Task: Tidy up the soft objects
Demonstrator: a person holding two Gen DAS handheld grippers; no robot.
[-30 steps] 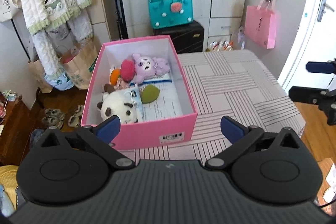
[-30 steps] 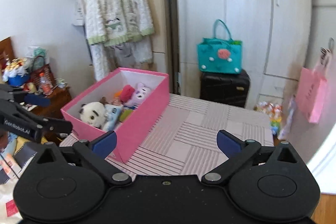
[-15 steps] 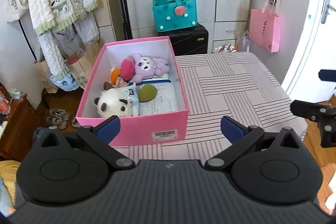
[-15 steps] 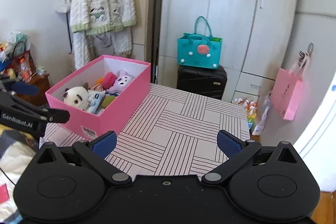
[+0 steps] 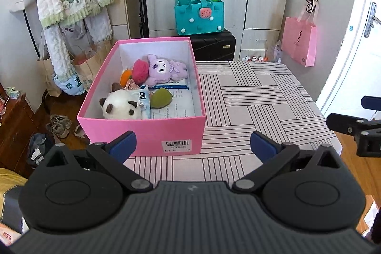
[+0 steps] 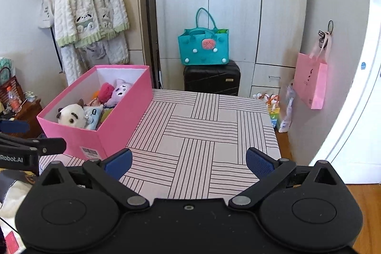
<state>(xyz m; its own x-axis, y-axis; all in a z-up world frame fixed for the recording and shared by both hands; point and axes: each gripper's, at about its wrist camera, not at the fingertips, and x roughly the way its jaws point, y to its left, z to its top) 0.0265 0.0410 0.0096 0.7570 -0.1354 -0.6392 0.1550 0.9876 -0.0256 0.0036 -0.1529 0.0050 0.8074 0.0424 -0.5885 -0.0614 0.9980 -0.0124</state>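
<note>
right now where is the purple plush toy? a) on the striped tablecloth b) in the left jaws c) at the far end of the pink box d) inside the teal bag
c: the purple plush toy lies inside the pink box, toward its far end, beside the red plush ball; both grippers are open and empty.

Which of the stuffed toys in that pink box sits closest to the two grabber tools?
The white panda-like plush, at the pink box's near end. The purple bunny plush and red fuzzy ball lie toward the far end.

One pink box point(image 5: 152, 132) on the tabletop point(image 5: 250, 99) holds two plush animals (one white point(image 5: 119, 108), one purple point(image 5: 164, 69)); two grippers point(image 5: 193, 146) point(image 6: 188, 160).
</note>
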